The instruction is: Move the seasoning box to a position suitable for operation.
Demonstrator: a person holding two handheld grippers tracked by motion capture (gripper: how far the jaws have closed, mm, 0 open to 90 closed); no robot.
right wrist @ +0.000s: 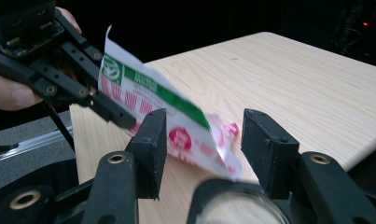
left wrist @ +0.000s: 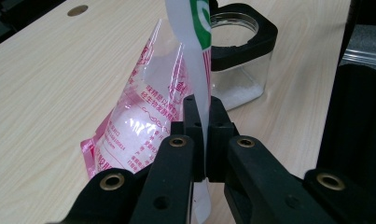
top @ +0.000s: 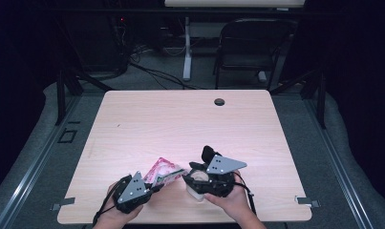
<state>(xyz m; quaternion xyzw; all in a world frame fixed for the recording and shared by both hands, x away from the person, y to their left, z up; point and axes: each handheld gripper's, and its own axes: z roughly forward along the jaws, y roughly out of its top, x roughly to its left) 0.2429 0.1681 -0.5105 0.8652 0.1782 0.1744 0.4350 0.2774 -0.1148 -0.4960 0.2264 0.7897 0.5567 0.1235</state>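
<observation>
Two jaws of left gripper (left wrist: 200, 140) pinch white edge of pink bag (left wrist: 148, 116), low middle of frame. Right gripper (right wrist: 202, 140) jaws wide apart, nothing squeezed; bag's far end between them. Clear jar (left wrist: 239, 70) with white grains at upper right, just behind bag, on tabletop (left wrist: 45, 84).

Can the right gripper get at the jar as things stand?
Probably yes. The right gripper hovers with jaws apart right at the jar, whose open mouth sits just below them. The packet, pinched by the left gripper, lies beside it, not across the way.
</observation>
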